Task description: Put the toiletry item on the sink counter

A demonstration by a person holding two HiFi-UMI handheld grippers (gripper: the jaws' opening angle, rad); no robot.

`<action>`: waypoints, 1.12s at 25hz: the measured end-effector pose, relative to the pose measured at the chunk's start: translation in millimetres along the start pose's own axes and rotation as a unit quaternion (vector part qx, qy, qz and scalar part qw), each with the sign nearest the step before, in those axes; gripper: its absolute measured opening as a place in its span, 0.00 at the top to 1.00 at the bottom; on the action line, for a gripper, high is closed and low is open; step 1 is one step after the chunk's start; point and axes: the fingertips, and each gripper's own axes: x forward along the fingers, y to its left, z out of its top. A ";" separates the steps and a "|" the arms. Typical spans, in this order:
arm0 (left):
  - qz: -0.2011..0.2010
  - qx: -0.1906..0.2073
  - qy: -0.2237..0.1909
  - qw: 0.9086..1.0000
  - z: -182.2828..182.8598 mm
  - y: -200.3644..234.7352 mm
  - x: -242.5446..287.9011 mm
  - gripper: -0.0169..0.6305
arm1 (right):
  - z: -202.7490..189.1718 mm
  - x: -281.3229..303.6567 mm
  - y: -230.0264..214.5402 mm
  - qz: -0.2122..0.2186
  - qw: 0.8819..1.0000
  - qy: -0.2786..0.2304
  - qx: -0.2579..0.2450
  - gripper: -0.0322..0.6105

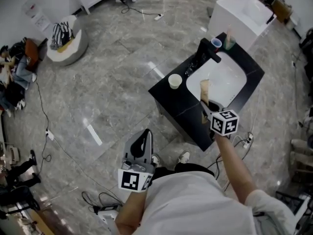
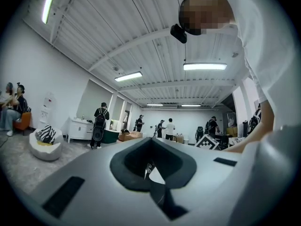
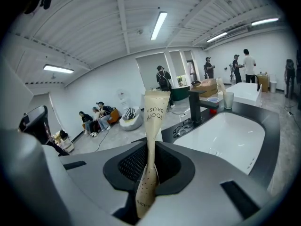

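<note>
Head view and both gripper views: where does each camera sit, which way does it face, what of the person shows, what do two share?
Head view: on the head, facing steeply down at the sink counter; torso, arms, left gripper, right gripper show.
Left gripper view: on that gripper, tilted up at the ceiling; sleeve shows.
Right gripper view: on that gripper, facing across the basin; jaws hold the toothbrush packet.
Shared: the faucet, in head and right gripper views.

Prob. test lab: freestanding sink counter
</note>
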 end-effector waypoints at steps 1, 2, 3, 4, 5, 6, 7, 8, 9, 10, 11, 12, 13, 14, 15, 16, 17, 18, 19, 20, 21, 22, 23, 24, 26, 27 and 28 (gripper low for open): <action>0.003 0.000 0.001 1.000 -0.5 0.6 -1.2 0.97 | -2.4 4.2 -1.2 -0.001 1.000 0.004 0.003 0.86; 0.005 0.000 0.002 1.000 -0.6 1.0 -2.5 0.97 | -4.5 8.4 -1.8 -0.001 1.000 0.008 0.004 0.86; 0.008 0.001 0.002 1.000 -0.2 1.3 -3.5 0.97 | -6.5 12.4 -2.1 -0.001 1.000 0.012 0.006 0.86; 0.010 0.003 0.001 1.000 0.4 1.4 -4.4 0.97 | -8.9 16.4 -2.6 -0.002 1.000 0.016 0.007 0.86; 0.011 0.005 0.001 1.000 0.5 1.4 -5.5 0.97 | -11.7 20.5 -3.4 -0.003 1.000 0.021 0.010 0.86; 0.012 0.004 0.002 1.000 -0.4 1.3 -6.8 0.97 | -14.9 24.7 -4.4 -0.005 1.000 0.025 0.014 0.86; 0.014 0.001 0.004 1.000 -1.8 1.4 -8.2 0.97 | -18.4 28.9 -5.5 -0.007 0.999 0.029 0.018 0.86; 0.016 -0.001 0.005 1.000 -2.9 1.8 -9.5 0.97 | -21.9 33.4 -6.3 -0.010 0.999 0.034 0.020 0.86; 0.018 -0.001 0.006 1.000 -3.5 2.4 -10.6 0.97 | -25.3 38.0 -6.6 -0.012 0.999 0.039 0.021 0.86; 0.019 -0.001 0.006 1.000 -3.9 2.9 -11.5 0.97 | -28.7 42.5 -6.8 -0.014 0.999 0.044 0.021 0.86; 0.021 -0.001 0.006 1.000 -4.1 3.1 -12.3 0.97 | -32.4 46.6 -7.6 -0.015 0.998 0.048 0.021 0.86; 0.022 0.000 0.006 1.000 -4.3 3.0 -12.7 0.97 | -36.5 50.4 -9.5 -0.017 0.998 0.053 0.022 0.86; 0.022 0.001 0.006 1.000 -4.6 2.5 -12.8 0.97 | -40.7 54.0 -12.3 -0.020 0.998 0.057 0.024 0.86; 0.023 0.001 0.006 1.000 -5.0 1.9 -12.8 0.97 | -44.7 57.5 -15.5 -0.024 0.997 0.062 0.026 0.86; 0.023 0.001 0.007 1.000 -5.7 1.2 -12.6 0.97 | -48.4 60.9 -18.4 -0.027 0.997 0.067 0.028 0.86; 0.023 0.001 0.007 1.000 -6.7 0.4 -12.5 0.97 | -52.0 64.2 -20.8 -0.030 0.996 0.074 0.028 0.86; 0.023 0.001 0.009 1.000 -7.6 -0.3 -12.5 0.97 | -55.6 67.1 -23.0 -0.033 0.996 0.081 0.026 0.86; 0.022 0.000 0.010 1.000 -8.3 -1.0 -12.4 0.97 | -58.9 69.5 -25.0 -0.036 0.995 0.089 0.023 0.86; 0.022 0.000 0.011 1.000 -8.6 -1.6 -12.2 0.97 | -61.7 71.3 -26.7 -0.040 0.994 0.095 0.019 0.86; 0.021 0.000 0.012 1.000 -8.5 -2.2 -11.9 0.97 | -63.9 72.6 -28.2 -0.043 0.994 0.101 0.015 0.86; 0.020 0.000 0.012 1.000 -8.1 -2.7 -11.5 0.97 | -65.7 73.6 -29.4 -0.047 0.993 0.106 0.011 0.86; 0.019 0.000 0.011 1.000 -7.6 -3.3 -11.2 0.97 | -67.5 74.6 -30.6 -0.050 0.993 0.111 0.007 0.86; 0.018 0.000 0.011 1.000 -7.6 -4.0 -10.9 0.97 | -69.6 75.8 -31.7 -0.053 0.992 0.115 0.006 0.86; 0.018 -0.001 0.012 1.000 -8.0 -4.7 -10.6 0.97 | -72.0 77.2 -33.0 -0.054 0.991 0.118 0.009 0.86; 0.017 -0.001 0.012 1.000 -8.8 -6.1 -9.8 0.97 | -76.6 80.3 -35.9 -0.055 0.990 0.127 0.011 0.86; 0.018 -0.001 0.012 1.000 -9.3 -6.8 -9.2 0.97 | -79.0 82.0 -37.8 -0.056 0.990 0.132 0.011 0.86; 0.018 -0.001 0.013 1.000 -9.9 -7.4 -8.8 0.97 | -81.7 83.6 -39.7 -0.057 0.989 0.137 0.012 0.86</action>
